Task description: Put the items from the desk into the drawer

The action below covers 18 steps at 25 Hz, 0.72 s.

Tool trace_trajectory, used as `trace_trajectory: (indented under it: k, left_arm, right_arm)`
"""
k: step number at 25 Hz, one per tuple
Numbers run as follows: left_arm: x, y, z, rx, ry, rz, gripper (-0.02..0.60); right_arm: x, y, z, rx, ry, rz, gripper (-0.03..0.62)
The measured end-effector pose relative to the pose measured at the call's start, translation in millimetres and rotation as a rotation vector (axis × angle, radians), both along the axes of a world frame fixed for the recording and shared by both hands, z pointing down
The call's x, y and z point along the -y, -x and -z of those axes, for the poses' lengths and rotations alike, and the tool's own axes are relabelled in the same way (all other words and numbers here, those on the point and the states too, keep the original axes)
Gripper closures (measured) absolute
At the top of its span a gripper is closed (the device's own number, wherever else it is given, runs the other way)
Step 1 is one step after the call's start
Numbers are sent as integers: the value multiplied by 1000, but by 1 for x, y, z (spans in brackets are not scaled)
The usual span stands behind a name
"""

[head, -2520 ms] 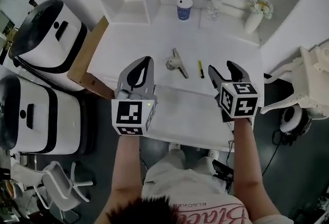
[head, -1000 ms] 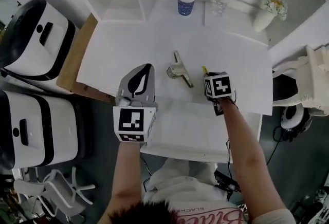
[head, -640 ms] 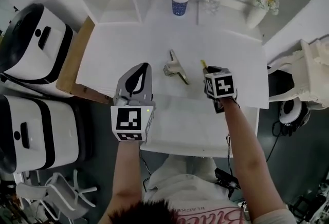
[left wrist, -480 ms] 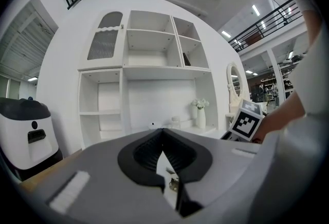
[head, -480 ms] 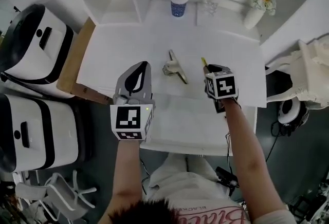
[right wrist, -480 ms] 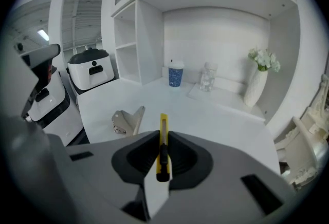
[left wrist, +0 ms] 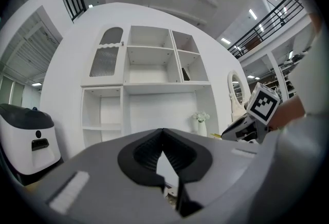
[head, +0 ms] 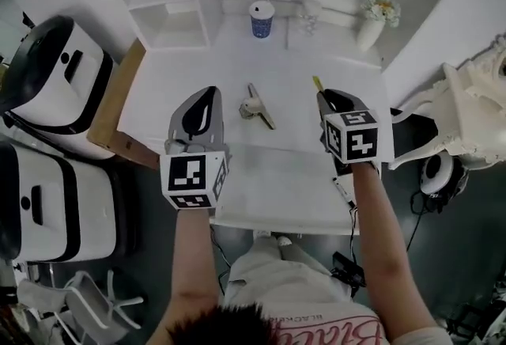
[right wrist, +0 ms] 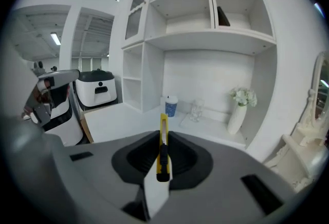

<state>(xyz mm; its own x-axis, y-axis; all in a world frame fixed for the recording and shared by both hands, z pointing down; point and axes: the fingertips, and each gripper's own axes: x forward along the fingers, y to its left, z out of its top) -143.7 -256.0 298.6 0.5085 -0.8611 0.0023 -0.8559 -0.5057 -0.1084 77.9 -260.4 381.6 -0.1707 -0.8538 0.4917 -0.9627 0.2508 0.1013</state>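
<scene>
The right tool (head: 326, 98) is pinching a slim yellow utility knife with a black slider (right wrist: 163, 133). Its jaws are pressed onto the knife's sides, and the yellow tip (head: 317, 83) sticks out past them, clear of the white counter (head: 332, 58). In the right gripper view the knife stands on edge in the middle of the dark jaw pocket and points away from the camera.

The left tool (head: 207, 90) has its jaws pressed together at the tips, with nothing between them. The left gripper view shows only a narrow slit of light lower down, behind the tips (left wrist: 163, 130).

A silver metal implement with a long flat bar (head: 255, 104) lies flat on the counter between the two tools, just ahead of their tips and apart from both. The pulled-out white drawer (head: 277, 185) lies below the marker cubes of both tools, on the near side of the counter's front edge.

Well beyond the tips, at the back of the counter, stand a blue paper cup with a white lid (head: 262, 18), a clear glass (head: 308, 15) and a white vase of pale flowers (head: 370, 28).
</scene>
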Motion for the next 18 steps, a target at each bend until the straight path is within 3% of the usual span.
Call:
trace_trajectory:
  k: [13,18]
  left_arm:
    - [-53,-21,44,40,-82,-12,574]
    - [-67,-29,39,35,-72,-15,574]
  right_arm:
    - [-81,-10,108,84,-270,7,536]
    - [-107,-22,104,89,-272,-13,536]
